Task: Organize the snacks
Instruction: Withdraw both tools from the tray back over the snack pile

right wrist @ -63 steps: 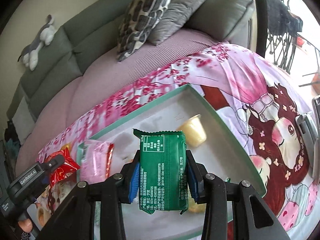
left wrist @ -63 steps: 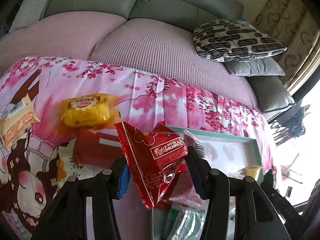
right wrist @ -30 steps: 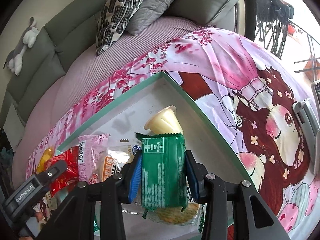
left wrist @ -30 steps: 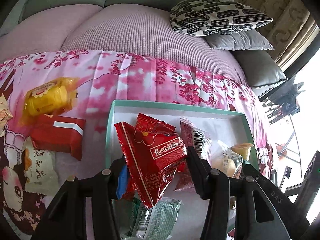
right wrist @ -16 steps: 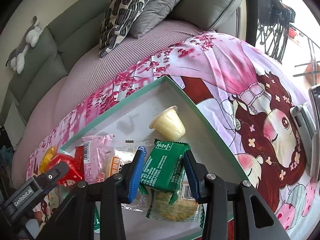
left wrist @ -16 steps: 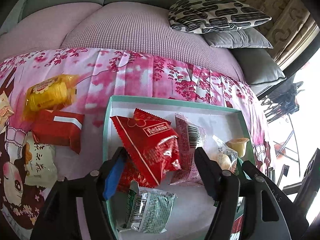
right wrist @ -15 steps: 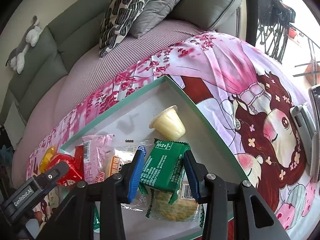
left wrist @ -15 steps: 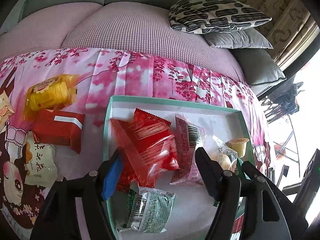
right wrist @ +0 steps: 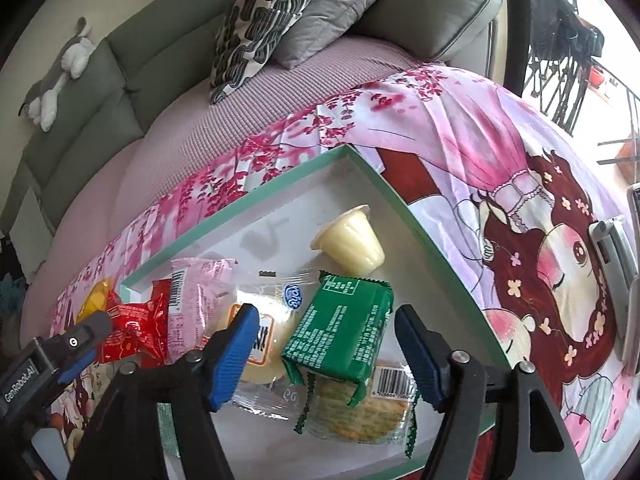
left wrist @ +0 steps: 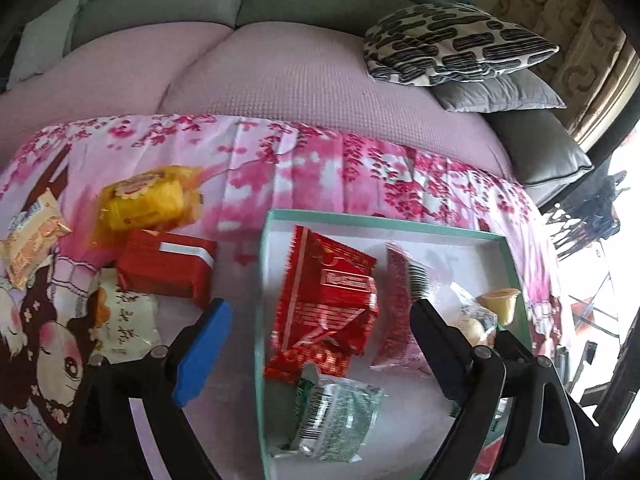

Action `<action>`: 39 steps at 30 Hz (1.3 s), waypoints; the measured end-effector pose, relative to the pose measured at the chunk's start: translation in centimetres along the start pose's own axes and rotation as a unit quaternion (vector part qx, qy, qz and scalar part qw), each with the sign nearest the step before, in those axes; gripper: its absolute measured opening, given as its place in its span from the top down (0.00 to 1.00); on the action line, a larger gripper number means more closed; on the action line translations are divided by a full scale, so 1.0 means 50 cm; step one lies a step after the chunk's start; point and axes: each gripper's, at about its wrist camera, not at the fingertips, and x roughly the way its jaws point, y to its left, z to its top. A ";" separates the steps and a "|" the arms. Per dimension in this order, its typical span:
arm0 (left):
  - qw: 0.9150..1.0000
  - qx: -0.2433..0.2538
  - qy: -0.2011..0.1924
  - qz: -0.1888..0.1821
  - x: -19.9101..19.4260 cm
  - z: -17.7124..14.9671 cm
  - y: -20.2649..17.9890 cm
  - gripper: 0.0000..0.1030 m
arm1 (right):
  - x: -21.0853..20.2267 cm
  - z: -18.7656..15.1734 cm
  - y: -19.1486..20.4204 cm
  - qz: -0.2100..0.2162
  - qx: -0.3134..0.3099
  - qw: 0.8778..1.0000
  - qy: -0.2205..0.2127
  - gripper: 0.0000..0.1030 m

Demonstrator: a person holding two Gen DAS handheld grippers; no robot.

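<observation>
A shallow teal-rimmed tray (left wrist: 262,280) (right wrist: 404,204) lies on a pink printed cloth. In the left wrist view my left gripper (left wrist: 320,344) is open above it, and a red snack bag (left wrist: 332,300) lies loose in the tray beside a pink packet (left wrist: 400,312) and a green-silver packet (left wrist: 336,416). In the right wrist view my right gripper (right wrist: 324,350) is open, and a green packet (right wrist: 340,340) rests between its fingers on a cracker pack (right wrist: 360,412). A yellow jelly cup (right wrist: 352,240) lies in the tray.
Outside the tray on the cloth lie a yellow bag (left wrist: 144,200), a red box (left wrist: 164,268), a white packet (left wrist: 128,320) and an orange-white packet (left wrist: 32,236). A sofa with patterned and grey pillows (left wrist: 452,44) is behind. A grey device (right wrist: 616,264) lies at right.
Both grippers have opened wide. The red bag has dropped from the left gripper into the tray, and the green packet has been let go by the right gripper onto the other snacks.
</observation>
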 end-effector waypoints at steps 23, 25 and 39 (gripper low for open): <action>0.991 -0.001 -0.062 0.120 -0.039 0.005 0.023 0.05 | -0.016 0.004 0.009 0.008 -0.007 1.000 -0.019 0.00; 0.990 -0.005 -0.063 0.129 -0.046 0.005 0.026 0.05 | -0.017 0.004 0.010 0.006 -0.009 1.000 -0.020 0.00; 0.983 -0.040 -0.059 0.172 -0.089 -0.007 0.104 0.05 | -0.057 -0.012 0.094 0.045 -0.049 0.997 -0.034 0.00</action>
